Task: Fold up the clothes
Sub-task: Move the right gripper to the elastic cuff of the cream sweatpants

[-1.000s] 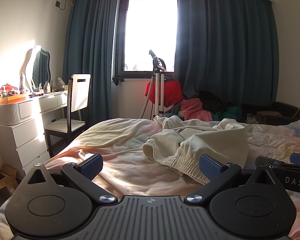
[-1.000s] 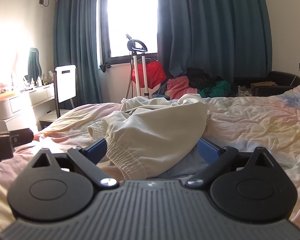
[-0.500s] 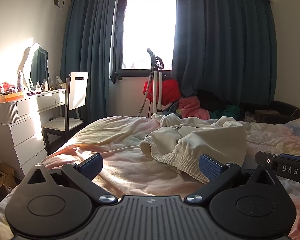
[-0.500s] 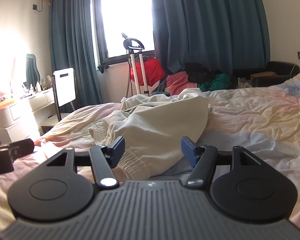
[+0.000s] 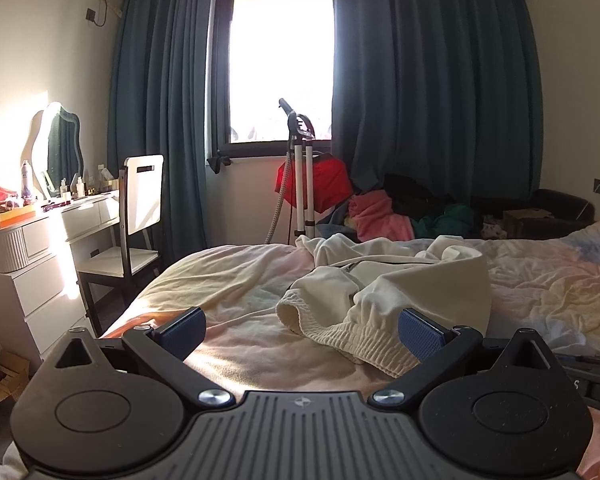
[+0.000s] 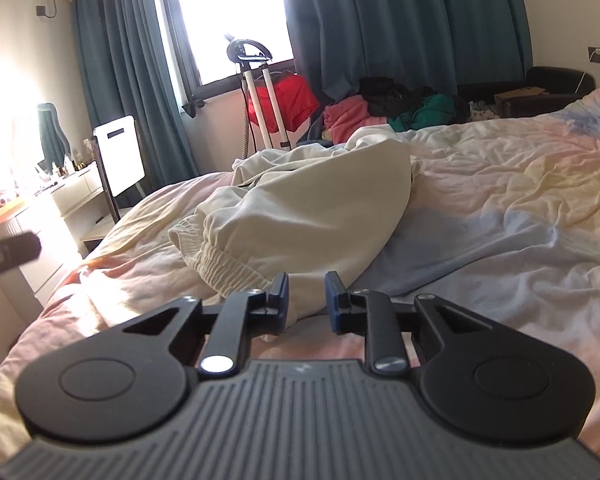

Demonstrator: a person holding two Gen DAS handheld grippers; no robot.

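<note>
While the right gripper (image 6: pixel 306 298) has just been closing on the cream garment's (image 6: pixel 312 216) elastic hem on the bed (image 6: pixel 500 208), left gripper (image 5: pixel 300 330) hovers open; next: confirm pinch, then left grabs hem.

Cream garment (image 5: pixel 384 292) with ribbed hem, centre frame; pastel pink, yellow and blue bedsheet (image 5: pixel 548 292); teal curtains (image 5: pixel 432 80) at top; red cloth (image 5: pixel 320 184) under the window; white dresser (image 5: pixel 32 256) at left.

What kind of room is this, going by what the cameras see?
Most likely a lived-in bedroom. A bed with rumpled sheets fills the foreground, a white dressing table with a mirror stands by the wall, and a clothes pile lies under the curtained window.
</note>
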